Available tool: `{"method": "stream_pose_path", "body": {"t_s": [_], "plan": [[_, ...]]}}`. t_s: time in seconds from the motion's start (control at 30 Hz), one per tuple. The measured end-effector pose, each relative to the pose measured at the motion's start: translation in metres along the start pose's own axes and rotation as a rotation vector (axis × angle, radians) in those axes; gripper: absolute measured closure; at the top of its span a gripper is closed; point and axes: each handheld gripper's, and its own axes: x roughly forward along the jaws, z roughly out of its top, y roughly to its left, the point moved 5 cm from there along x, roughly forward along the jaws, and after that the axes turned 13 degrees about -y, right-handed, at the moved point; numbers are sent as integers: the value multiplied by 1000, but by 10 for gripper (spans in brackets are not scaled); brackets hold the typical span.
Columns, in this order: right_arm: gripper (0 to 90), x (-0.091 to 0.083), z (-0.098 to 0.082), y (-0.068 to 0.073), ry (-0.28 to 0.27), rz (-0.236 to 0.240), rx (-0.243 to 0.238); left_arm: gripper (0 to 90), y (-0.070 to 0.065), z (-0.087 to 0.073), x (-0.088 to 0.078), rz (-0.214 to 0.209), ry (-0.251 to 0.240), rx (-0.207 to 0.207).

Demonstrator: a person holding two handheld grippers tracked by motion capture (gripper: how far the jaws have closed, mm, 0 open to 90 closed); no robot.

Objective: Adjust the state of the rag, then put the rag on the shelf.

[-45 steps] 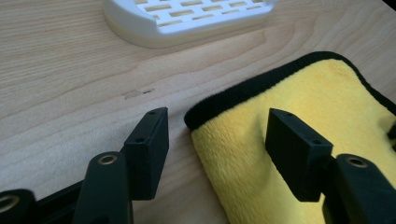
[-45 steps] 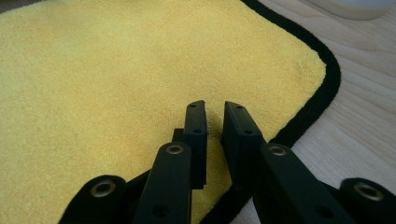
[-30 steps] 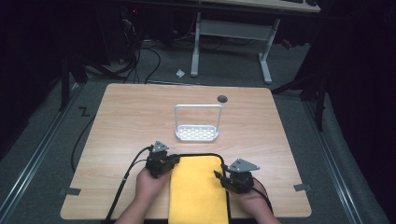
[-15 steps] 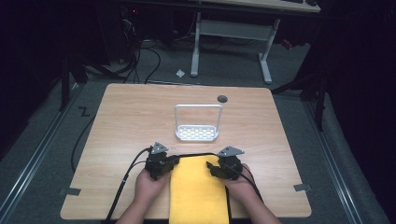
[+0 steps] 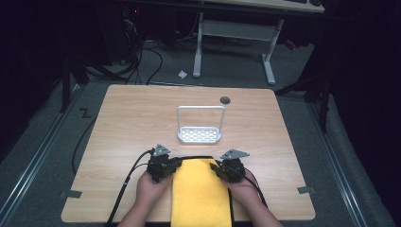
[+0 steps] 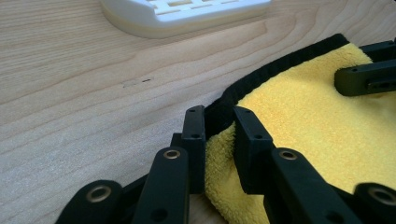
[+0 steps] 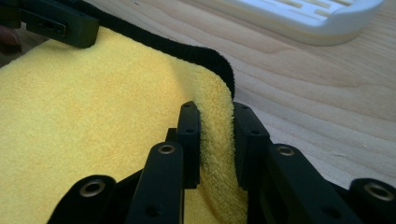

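One pale wood counter (image 5: pixel 123 127) stands in a dark room. The left gripper (image 5: pixel 163 165) pinches the near left corner of one yellow towel (image 5: pixel 198 198), which overhangs the near edge. The right gripper (image 5: pixel 231 169) has just closed its fingers (image 7: pixel 189 140) on the right corner. One white rack (image 5: pixel 200 135) stands beyond, bare wood around it.

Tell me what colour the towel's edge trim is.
Black, around the yellow towel; clearest in the right gripper view.

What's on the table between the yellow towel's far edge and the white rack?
Nothing: bare wood table separates the yellow towel from the white rack in the high view; both gripper views show the same bare strip.
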Motion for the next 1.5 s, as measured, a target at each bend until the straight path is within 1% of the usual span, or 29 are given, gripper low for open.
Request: {"method": "stream_pose_path", "body": {"t_s": [0.03,0.07,0.1,0.17,0.2,0.27,0.33,0.4,0.43,0.5,0.53,0.67,0.7,0.73,0.8,0.83,0.87,0.9,0.93,0.97,1.0,1.03,1.07,1.1,1.13,1.17,1.27,1.5], "plan": [[761,-1,0,1,-7,-5,-5,759,0,0,0,2,1,5],[760,-3,2,3,-26,-15,-29,766,0,0,0,2,1,8],[760,-3,2,3,-26,-15,-29,766,0,0,0,2,1,7],[760,-4,4,4,-38,-20,-40,774,0,1,0,1,-1,-9],[760,-4,4,4,-45,-24,-37,779,1,1,0,3,-3,-14],[760,-5,6,5,-60,-25,-48,800,0,2,-1,-2,-10,-13],[759,-5,6,6,-64,-27,-49,813,0,3,-3,-3,-26,-10],[759,-6,6,8,-73,-32,-58,820,-1,4,-5,-3,-38,1],[758,-7,6,8,-79,-33,-67,823,-2,5,-6,-2,-47,-1],[758,-9,7,8,-96,-40,-60,823,-4,8,-9,0,-75,-6],[758,-9,7,8,-96,-40,-60,823,-6,10,-10,-1,-88,-8],[758,-12,9,8,-116,-48,-62,824,-10,20,-17,-12,-135,-12],[759,-14,12,8,-132,-47,-61,824,-12,25,-18,-12,-140,-4],[759,-14,12,8,-132,-47,-61,824,-12,25,-18,-12,-140,-4],[757,-16,16,9,-147,-40,-77,823,-13,29,-21,-13,-148,4],[757,-16,16,9,-147,-40,-77,823,-14,32,-23,-16,-155,7],[757,-18,18,9,-156,-43,-84,823,-15,35,-25,-18,-170,9],[757,-20,23,9,-178,-46,-85,822,-15,38,-27,-19,-184,11],[757,-20,23,9,-178,-46,-85,822,-16,41,-29,-20,-195,17],[757,-21,26,9,-189,-46,-83,822,-17,44,-30,-20,-205,29],[757,-22,30,10,-195,-49,-92,822,-18,48,-32,-18,-214,41],[757,-23,33,11,-203,-55,-103,822,-19,52,-34,-20,-230,40],[757,-27,40,11,-223,-57,-111,823,-20,55,-36,-23,-238,36],[757,-29,44,11,-233,-62,-114,823,-20,59,-37,-23,-245,34],[757,-31,47,11,-247,-67,-114,823,-21,67,-40,-27,-263,31],[757,-31,47,11,-247,-67,-114,823,-21,67,-40,-27,-263,31],[757,-34,57,9,-278,-75,-114,823,-23,79,-43,-24,-284,56],[757,-41,81,6,-335,-81,-118,824,-28,105,-50,-18,-345,80]]}}
